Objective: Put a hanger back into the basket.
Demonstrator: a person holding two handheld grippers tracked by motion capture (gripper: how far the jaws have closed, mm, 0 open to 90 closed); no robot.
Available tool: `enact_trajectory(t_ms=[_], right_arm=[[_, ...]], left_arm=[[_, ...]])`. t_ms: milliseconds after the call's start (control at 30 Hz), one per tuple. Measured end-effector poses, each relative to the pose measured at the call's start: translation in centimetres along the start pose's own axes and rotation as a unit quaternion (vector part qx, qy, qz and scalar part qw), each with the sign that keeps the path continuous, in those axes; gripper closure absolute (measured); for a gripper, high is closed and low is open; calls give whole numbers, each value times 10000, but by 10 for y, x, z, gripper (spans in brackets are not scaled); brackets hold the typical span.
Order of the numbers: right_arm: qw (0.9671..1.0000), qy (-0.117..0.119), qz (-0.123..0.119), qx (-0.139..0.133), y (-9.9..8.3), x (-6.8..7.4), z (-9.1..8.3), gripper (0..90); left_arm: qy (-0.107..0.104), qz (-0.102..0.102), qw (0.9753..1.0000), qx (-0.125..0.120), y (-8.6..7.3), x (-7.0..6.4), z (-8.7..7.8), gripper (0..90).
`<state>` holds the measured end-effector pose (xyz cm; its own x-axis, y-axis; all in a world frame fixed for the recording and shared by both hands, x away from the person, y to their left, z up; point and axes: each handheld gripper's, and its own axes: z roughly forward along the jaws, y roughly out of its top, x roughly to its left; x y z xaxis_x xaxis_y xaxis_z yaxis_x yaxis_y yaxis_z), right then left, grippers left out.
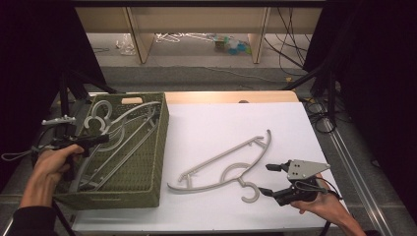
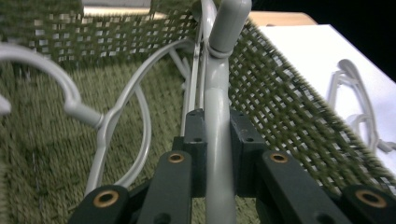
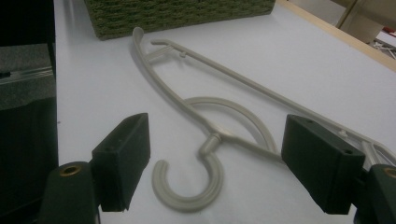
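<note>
A grey plastic hanger (image 1: 223, 162) lies flat on the white table, hook toward the front; in the right gripper view the hanger (image 3: 210, 119) has its hook just ahead of the jaws. My right gripper (image 1: 269, 179) is open, just right of that hook, with nothing between its fingers. A green woven basket (image 1: 152, 147) at the left holds several more grey hangers (image 1: 118, 135). My left gripper (image 1: 101, 139) is over the basket's left side, shut on the bar of a grey hanger (image 2: 218, 116) that runs up between its jaws.
The white table surface (image 1: 221, 123) ends at a wooden strip along the back. Black stands and cables flank both sides. The floor beyond holds wooden table legs and scattered clutter.
</note>
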<state>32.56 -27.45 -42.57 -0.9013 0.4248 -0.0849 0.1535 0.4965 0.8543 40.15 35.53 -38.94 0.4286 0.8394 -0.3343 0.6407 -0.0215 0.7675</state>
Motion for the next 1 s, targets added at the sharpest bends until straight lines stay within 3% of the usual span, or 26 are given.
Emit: enact_trajectory(t_ms=[100,267,300,367,433,500,600,633,667,700,767,800,833,867,1000], right_arm=[[10000,19,-24,68,0,-1,-1,245],[10000,26,22,63,0,0,-1,245],[10000,28,-33,62,0,-1,-1,245],[10000,16,17,46,0,-1,-1,245],[10000,13,24,47,0,-1,-1,244],[10000,11,-16,57,0,-1,-1,245],[10000,-37,-3,-41,1,-1,0,244],[10000,-49,-3,-52,1,-1,0,243],[10000,-45,5,-55,1,-1,0,243],[10000,-48,3,-54,0,-1,0,243],[10000,-49,10,-57,1,-1,0,243],[10000,-55,-7,-60,1,-1,0,242],[10000,-56,-11,-56,0,-1,0,242],[10000,-62,-18,-62,0,-1,-1,242],[9999,-73,23,-95,0,-2,-1,240]], left_arm=[[101,-112,9999,67,-3,1,6,784],[659,-132,9976,183,-5,5,8,764],[728,-61,9970,239,-5,7,7,762],[957,-130,9951,198,-7,8,7,755],[1222,126,9919,327,-7,11,5,741],[1398,190,9896,276,-9,12,5,680],[1321,217,9910,78,-9,12,0,686],[1247,524,9908,56,-7,15,-2,672],[1198,474,9916,-62,-7,14,-4,657],[1161,213,9928,-179,-7,9,-6,651],[1068,257,9934,-336,-6,3,-9,639],[1059,229,9934,-381,-5,-3,-11,628],[965,367,9935,-478,-4,-8,-13,617],[932,285,9937,-547,-5,-14,-15,597],[781,493,9928,-761,-7,-42,-23,501]])
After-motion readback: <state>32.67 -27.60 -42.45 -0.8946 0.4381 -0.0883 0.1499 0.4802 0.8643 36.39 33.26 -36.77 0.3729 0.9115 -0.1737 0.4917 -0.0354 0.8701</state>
